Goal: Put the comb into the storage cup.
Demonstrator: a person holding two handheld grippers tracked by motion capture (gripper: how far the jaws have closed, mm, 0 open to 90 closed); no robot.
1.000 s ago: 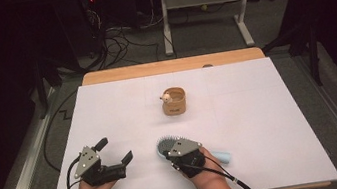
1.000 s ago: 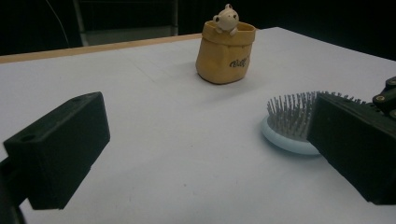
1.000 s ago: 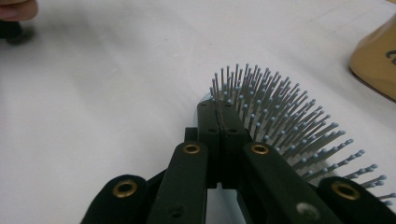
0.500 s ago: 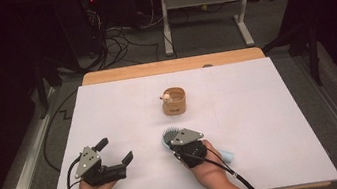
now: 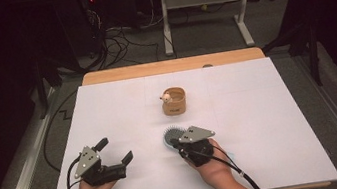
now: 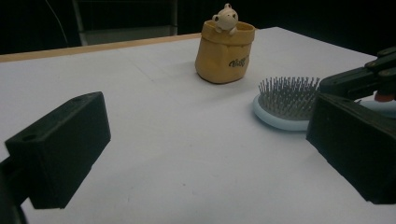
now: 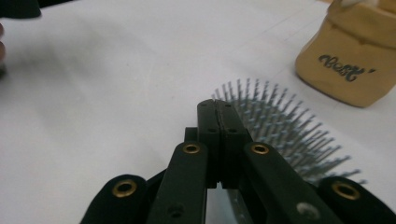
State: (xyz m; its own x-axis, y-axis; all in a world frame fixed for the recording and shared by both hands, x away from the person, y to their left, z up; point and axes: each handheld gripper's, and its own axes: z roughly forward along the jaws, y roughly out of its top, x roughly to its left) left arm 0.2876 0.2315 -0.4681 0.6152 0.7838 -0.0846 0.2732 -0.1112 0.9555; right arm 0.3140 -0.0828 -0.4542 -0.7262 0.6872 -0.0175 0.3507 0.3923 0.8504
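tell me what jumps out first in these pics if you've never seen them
A round pale-blue hairbrush lies bristles up near the middle of the white table, with the right gripper at its handle end, jaws shut. Behind it stands a small tan pouch with a little bear figure peeking over its rim. The left gripper waits open nearby.

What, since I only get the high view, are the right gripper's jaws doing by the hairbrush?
Observer: The right gripper has its jaws shut tip to tip, with nothing visible between the tips. The hairbrush lies just beyond them, bristles up.
Operator: And the pouch?
Observer: It carries dark cursive lettering on its side.
Operator: What's on its rim?
Observer: A small cream animal figure peeks over it.
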